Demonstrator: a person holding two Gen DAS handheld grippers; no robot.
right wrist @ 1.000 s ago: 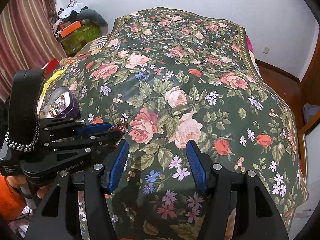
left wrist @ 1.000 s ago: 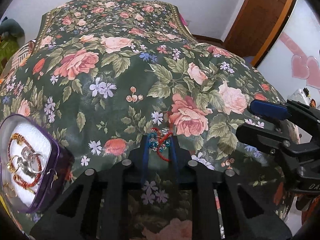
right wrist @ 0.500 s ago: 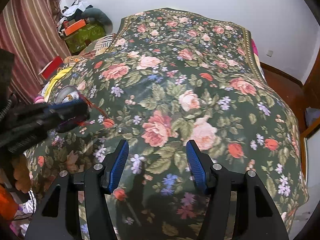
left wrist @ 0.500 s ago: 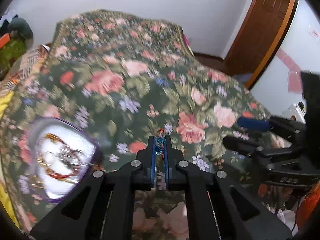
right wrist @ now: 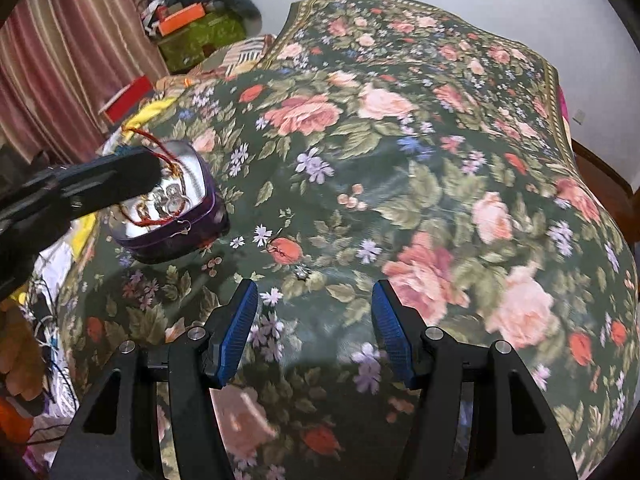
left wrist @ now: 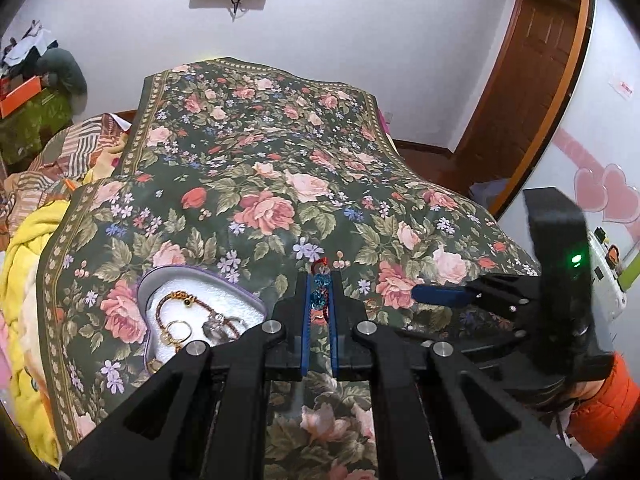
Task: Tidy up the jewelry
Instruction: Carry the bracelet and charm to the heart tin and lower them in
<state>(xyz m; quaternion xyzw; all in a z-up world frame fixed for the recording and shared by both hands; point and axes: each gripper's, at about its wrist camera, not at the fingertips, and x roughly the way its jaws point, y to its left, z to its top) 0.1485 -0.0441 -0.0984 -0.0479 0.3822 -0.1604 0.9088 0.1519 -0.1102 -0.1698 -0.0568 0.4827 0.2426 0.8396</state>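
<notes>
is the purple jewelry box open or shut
Open: no lid covers the purple jewelry box, and bracelets and rings lie exposed on its white lining, seen in both wrist views.

no legible text anywhere

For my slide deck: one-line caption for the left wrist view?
Left hand-held gripper pinches a red-and-blue beaded bracelet beside the purple jewelry box.

We've got the jewelry box sitting on the bedspread, left side, small earring lying on the bedspread off to its right.
</notes>
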